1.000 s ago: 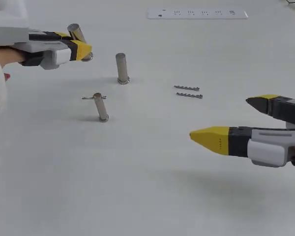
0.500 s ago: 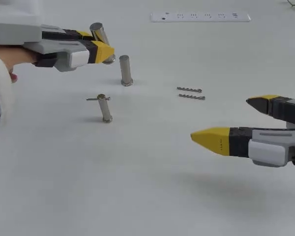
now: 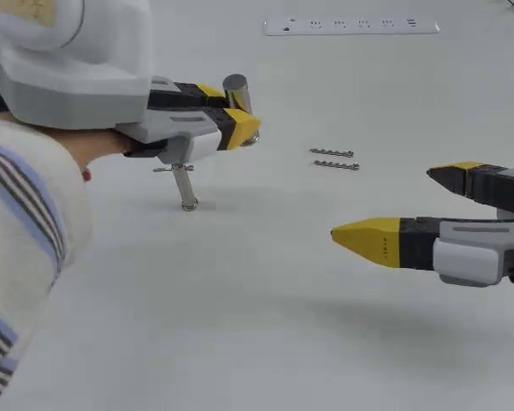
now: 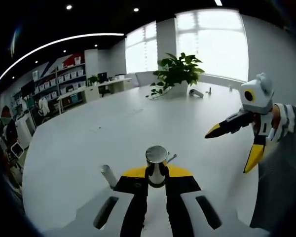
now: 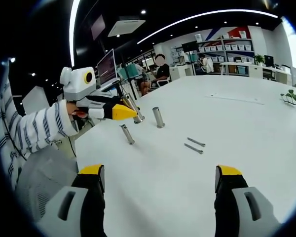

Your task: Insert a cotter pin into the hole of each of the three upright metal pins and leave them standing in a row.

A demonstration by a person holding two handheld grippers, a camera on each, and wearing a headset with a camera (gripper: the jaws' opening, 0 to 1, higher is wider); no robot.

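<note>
A wide white table (image 4: 89, 133) stands in an office with big bright windows (image 4: 212, 39), a green plant (image 4: 175, 74) and wall shelves (image 4: 64, 81).

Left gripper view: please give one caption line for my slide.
Left gripper shut on a silver metal pin, open right gripper across the white table.

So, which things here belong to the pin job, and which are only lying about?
For the job: grey metal pin in the left claw; grey metal pin already holding a cotter pin; bare upright grey metal pin; two loose thin cotter pins.
Lying about: long white power strip; green leafy plant.
</note>
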